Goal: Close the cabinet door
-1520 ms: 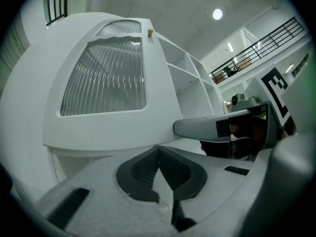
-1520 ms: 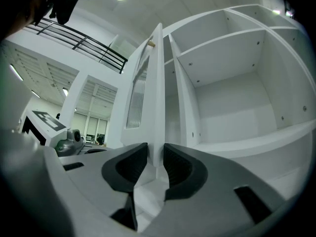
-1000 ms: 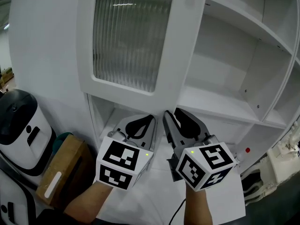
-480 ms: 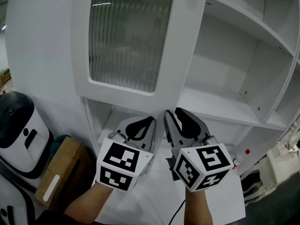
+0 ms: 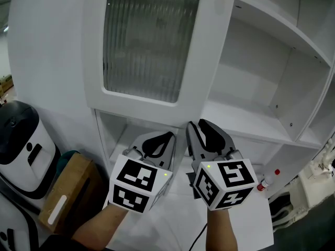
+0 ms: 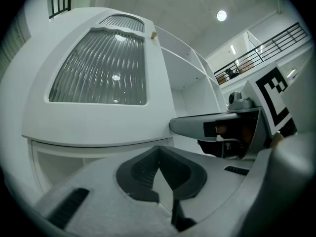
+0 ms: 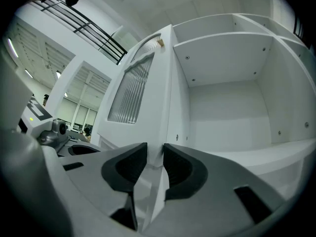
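Presently: right gripper [image 7: 154, 153] clamped on door [image 7: 129, 90] edge; left gripper [image 6: 158, 153] jaws together, empty; cabinet [image 7: 222, 100] open.

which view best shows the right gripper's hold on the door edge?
Right gripper view: the right gripper grips the cabinet door by its edge. Head view sees the jaws from behind, contact hidden. Left gripper view shows only the door's face and one jaw sideways.

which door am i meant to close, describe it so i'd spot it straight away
Find the tall white cabinet with open shelves. Left of those shelves stands its open white cabinet door, whose edge the right gripper pinches. Unlike the bare shelves, it has a ribbed glass panel and a small tan knob near its top.
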Motion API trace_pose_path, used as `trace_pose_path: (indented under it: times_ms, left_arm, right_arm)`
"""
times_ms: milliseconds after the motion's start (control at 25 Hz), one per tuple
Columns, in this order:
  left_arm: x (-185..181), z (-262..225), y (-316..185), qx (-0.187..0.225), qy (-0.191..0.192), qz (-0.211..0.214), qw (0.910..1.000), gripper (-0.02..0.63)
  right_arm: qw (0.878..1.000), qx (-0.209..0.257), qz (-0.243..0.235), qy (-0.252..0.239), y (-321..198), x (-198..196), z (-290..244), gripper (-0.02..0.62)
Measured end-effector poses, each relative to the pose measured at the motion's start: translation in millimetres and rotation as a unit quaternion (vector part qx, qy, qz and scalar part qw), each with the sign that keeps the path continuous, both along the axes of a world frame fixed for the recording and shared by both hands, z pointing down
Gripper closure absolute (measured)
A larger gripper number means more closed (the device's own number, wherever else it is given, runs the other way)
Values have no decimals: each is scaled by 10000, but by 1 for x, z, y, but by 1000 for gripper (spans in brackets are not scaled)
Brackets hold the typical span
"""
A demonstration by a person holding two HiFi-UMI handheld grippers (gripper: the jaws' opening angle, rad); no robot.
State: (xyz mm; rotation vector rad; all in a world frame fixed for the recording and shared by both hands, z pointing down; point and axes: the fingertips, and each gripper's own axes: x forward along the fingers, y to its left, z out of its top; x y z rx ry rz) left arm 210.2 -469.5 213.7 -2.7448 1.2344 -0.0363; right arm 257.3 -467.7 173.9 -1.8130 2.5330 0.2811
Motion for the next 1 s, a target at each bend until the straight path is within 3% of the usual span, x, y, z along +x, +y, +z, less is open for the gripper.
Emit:
trace_pose_path:
  times_ms: [1000]
  left_arm:
    - [-27,5,14,-228,-32,-1,9997,595]
  right_arm:
    - [9994,-18,343,-9,17,-9,-1,514]
